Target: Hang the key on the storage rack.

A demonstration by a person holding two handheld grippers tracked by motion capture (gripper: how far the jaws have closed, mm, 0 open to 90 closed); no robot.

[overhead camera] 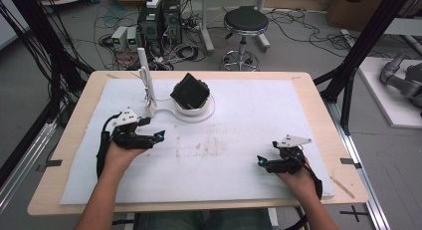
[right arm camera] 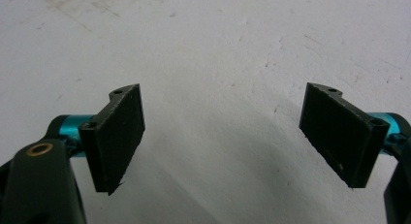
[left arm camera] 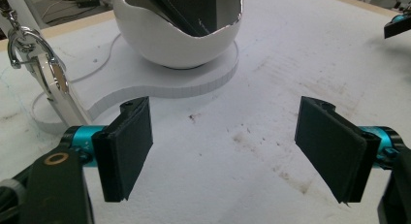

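A white bowl [overhead camera: 193,109] [left arm camera: 174,44] stands on a flat white base plate [overhead camera: 169,112] [left arm camera: 194,83] at the back middle of the white mat [overhead camera: 239,115]. A black boxy object [overhead camera: 190,92] [left arm camera: 179,10] sits tilted inside it. A white upright post [overhead camera: 148,85] with a metal hook [left arm camera: 29,49] rises from the plate's left end. My left gripper [overhead camera: 158,136] [left arm camera: 223,151] is open and empty just in front of the plate, facing the bowl. My right gripper [overhead camera: 260,161] [right arm camera: 223,141] is open and empty over bare mat at the front right.
The mat covers a wooden table [overhead camera: 318,115]. Beyond the far edge stand a black stool [overhead camera: 245,23], computer boxes [overhead camera: 159,21] and tangled cables. Black frame struts [overhead camera: 348,85] flank the table on both sides. Faint brown stains [overhead camera: 199,148] mark the mat's middle.
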